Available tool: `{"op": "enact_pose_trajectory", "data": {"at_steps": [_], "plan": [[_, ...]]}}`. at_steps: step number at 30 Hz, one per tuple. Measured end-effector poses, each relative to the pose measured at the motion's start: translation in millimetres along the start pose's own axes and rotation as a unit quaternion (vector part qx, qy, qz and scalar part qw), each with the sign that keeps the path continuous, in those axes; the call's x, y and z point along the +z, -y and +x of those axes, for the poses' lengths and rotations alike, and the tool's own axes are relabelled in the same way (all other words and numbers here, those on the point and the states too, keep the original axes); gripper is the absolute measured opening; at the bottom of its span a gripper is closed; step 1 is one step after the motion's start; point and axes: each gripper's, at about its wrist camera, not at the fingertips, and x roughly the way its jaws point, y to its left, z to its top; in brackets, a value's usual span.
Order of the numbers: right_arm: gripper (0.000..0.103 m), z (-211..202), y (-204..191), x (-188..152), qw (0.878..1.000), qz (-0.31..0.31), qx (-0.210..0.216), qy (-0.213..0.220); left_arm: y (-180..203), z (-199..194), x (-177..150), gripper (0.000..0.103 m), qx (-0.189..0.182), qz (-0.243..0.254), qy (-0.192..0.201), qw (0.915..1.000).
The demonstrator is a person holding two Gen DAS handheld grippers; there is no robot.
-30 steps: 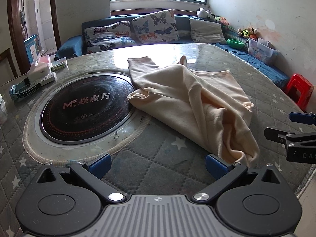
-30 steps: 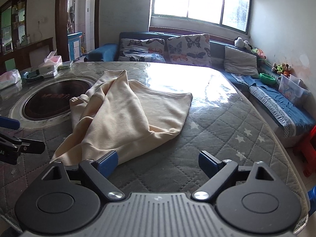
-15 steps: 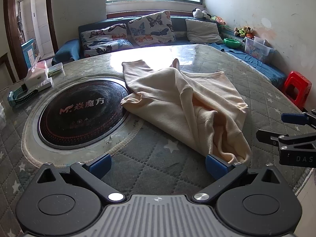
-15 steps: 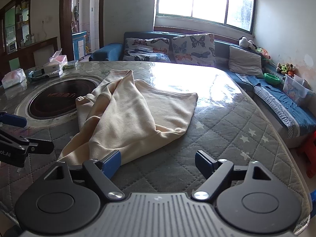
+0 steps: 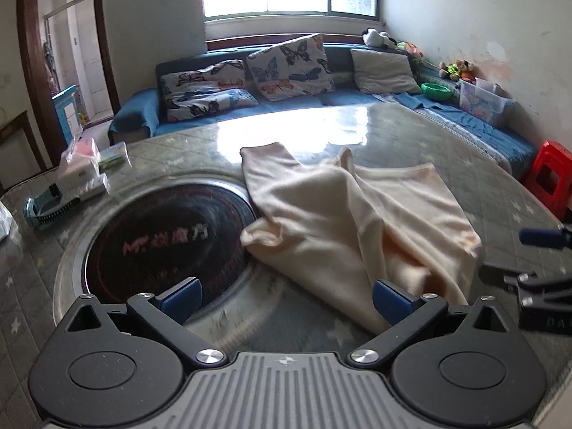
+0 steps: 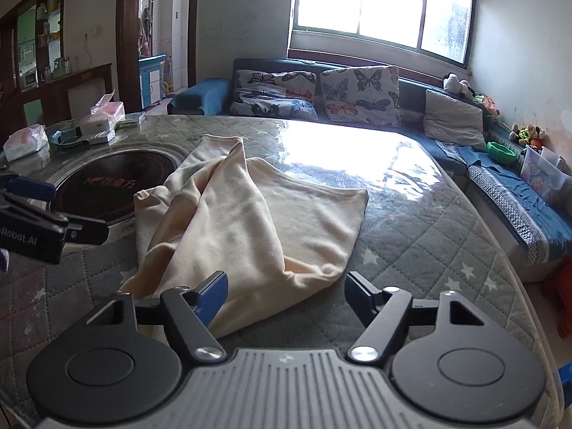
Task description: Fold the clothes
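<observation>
The cream garment [image 5: 343,228] lies crumpled and partly doubled over itself on the quilted, plastic-covered counter [image 6: 411,250], its upper edge at about 12 o'clock and its near hem at 6 o'clock in both wrist views; one corner overlaps the rim of the round black cooktop [image 5: 168,236] set into the counter at 9 o'clock of the cloth. The left gripper [image 5: 286,298] and the right gripper [image 6: 284,293] both sit at the near hem with fingers apart and nothing between them. Judged step: approach for the first grasp, before any fold is made. The next move calls for each gripper to close on a separate near corner of a single fabric layer, then lift and spread the cloth flat; the bunched ridge running toward 12 o'clock suggests layers may be pinched together by mistake. Around the work: a tissue pack [image 6: 25,141] and small boxes [image 6: 102,121] at 10 o'clock on the counter, well apart from the cloth; a sofa with butterfly cushions [image 6: 357,94] beyond. The glossy cover may let the cloth slide when pulled
</observation>
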Motion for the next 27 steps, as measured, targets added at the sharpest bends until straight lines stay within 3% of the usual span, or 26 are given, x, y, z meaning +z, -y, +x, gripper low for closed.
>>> {"op": "enact_pose_trajectory", "data": {"at_steps": [4,13,16,18,20,27], "plan": [[0.069,10,3,11,1.0,-0.002,0.002,-0.001,0,13,24,0.101,-0.013,-0.018,0.007,0.9997],[0.062,35,22,42,1.0,0.005,0.006,0.0,22,48,62,0.071,-0.084,0.0,0.009,0.9964],[0.061,41,27,53,1.0,0.001,0.006,0.004,23,66,60,0.05,-0.103,0.01,-0.016,0.9945],[0.061,47,28,61,1.0,-0.002,0.01,0.007,21,78,57,0.021,-0.117,0.012,-0.034,0.9925],[0.059,52,27,69,1.0,-0.006,0.018,0.009,16,84,52,0.009,-0.133,-0.001,-0.045,0.99],[0.055,82,11,96,0.998,-0.02,0.067,0.011,-1,75,43,0.003,-0.145,-0.022,-0.027,0.9888]]}}
